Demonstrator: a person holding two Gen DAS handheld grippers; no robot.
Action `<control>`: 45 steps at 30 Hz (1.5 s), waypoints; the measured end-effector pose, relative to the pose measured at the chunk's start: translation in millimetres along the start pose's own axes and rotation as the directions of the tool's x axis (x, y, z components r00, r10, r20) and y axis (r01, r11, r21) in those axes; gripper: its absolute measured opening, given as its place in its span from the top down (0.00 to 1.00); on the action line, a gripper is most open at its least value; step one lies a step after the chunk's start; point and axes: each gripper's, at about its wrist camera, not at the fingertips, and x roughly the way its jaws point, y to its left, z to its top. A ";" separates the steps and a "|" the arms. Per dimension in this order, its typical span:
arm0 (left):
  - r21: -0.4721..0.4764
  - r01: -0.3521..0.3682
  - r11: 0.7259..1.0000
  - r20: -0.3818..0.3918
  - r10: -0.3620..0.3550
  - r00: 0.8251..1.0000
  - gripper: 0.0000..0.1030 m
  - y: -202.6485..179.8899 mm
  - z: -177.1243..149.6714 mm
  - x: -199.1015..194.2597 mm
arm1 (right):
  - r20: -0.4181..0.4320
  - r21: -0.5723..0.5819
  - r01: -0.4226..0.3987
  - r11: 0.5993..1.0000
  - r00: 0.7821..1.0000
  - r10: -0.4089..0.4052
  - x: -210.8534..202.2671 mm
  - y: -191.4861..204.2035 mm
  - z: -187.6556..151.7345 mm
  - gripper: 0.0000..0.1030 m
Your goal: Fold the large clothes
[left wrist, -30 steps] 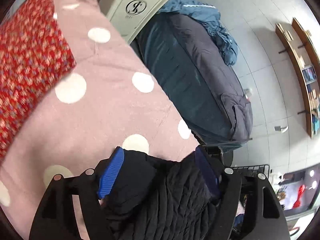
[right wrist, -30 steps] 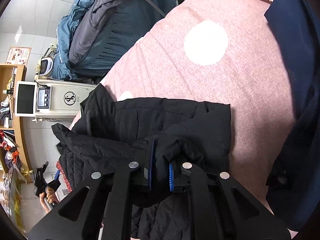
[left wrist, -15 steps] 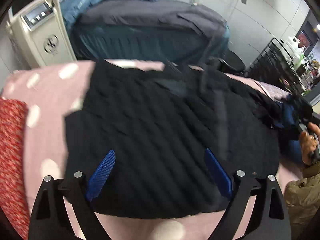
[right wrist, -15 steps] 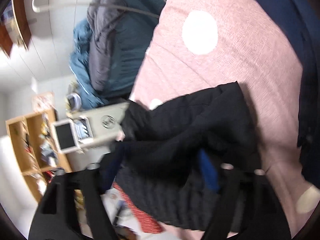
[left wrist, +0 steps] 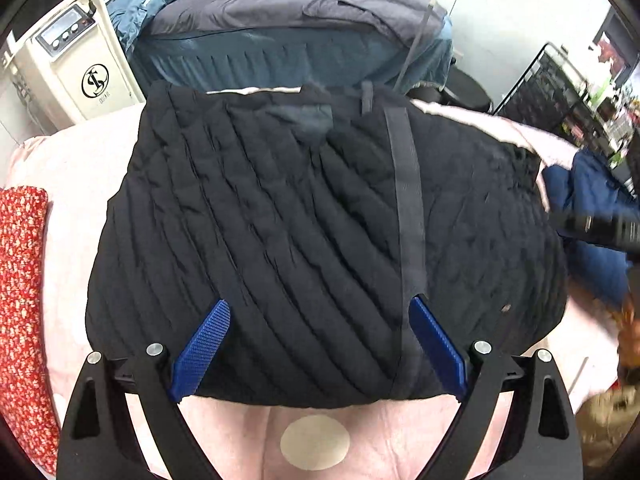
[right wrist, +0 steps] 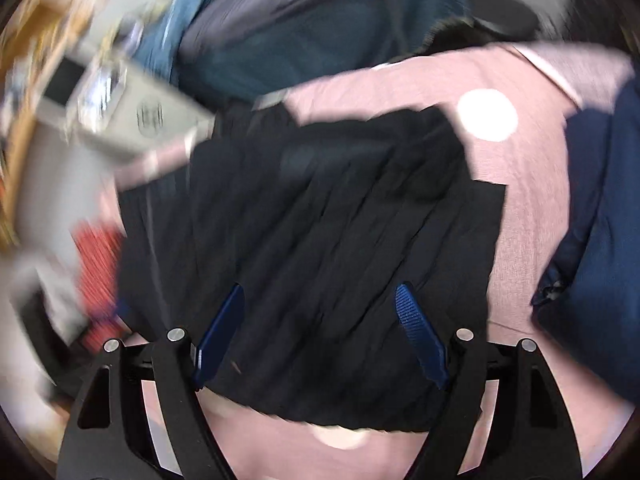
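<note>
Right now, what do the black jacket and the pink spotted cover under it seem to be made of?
Black quilted jacket: probably thin synthetic shell over padding; matte, with puffy stitched diagonal channels and a flat grey strip. Pink cover with white dots: looks like soft woven cotton or similar fabric; matte, with fine creases.

Both tongs (left wrist: pixel 318 312) (right wrist: pixel 320 300) agape, downward-tilted.
</note>
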 end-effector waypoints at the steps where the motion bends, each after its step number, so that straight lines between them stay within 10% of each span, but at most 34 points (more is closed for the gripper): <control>1: 0.013 -0.022 1.000 -0.005 0.022 1.000 0.13 -2.3 -2.2 2.3 | -0.006 -0.062 0.058 0.996 0.998 -0.059 7.0 14.0 -9.4 0.24; 6: 0.010 -0.060 0.998 -0.027 0.060 0.998 0.13 2.5 -6.0 8.3 | -0.039 -0.175 0.202 0.964 0.977 -0.212 39.6 35.8 -35.4 0.22; 28: -0.145 -0.124 0.982 -0.341 0.068 0.937 0.04 34.4 69.0 127.8 | -0.242 -0.102 0.249 0.963 0.933 -0.267 132.2 6.0 12.3 0.04; 45: -0.112 -0.142 0.984 -0.316 0.100 0.943 0.03 14.9 69.3 137.9 | -0.205 -0.109 0.288 0.951 0.930 -0.305 139.8 23.8 9.5 0.04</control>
